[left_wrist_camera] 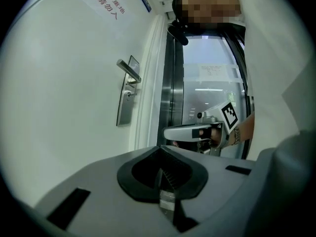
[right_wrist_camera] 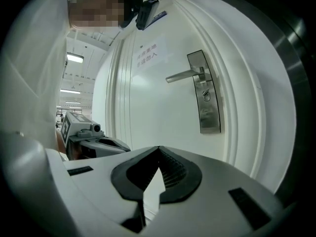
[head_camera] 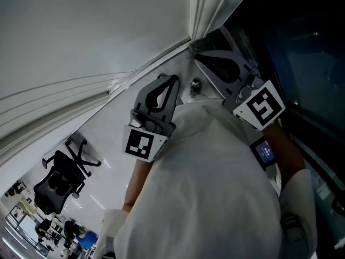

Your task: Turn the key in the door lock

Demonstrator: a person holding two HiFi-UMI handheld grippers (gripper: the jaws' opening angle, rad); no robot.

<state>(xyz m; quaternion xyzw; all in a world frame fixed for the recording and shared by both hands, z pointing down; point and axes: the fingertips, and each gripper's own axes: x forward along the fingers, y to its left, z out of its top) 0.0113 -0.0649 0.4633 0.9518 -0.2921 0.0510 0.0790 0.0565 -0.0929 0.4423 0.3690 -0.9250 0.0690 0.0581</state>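
White door (right_wrist_camera: 148, 107) fills the background, with a red-lettered notice (right_wrist_camera: 147, 54) high on it and a glass panel (left_wrist_camera: 207, 83) in a dark frame beside it. On the door, a lever handle (right_wrist_camera: 185, 75) juts out level from a tall metal lock plate (right_wrist_camera: 210, 112). Just under the handle a small key (right_wrist_camera: 206, 96) sticks out of that plate, too small to make out in detail.

Short of the door, the left claw (left_wrist_camera: 160, 149) has its jaws together at the tips with nothing between them. Beside it, the right claw (right_wrist_camera: 159, 149) is likewise closed tip to tip and empty. It points at the door below and to the left of the lock plate, well apart from the key.

From the head view both claws reach forward past a white garment (head_camera: 215, 188), and an office chair (head_camera: 59, 179) stands on the shiny floor (head_camera: 108, 155) off to the left.
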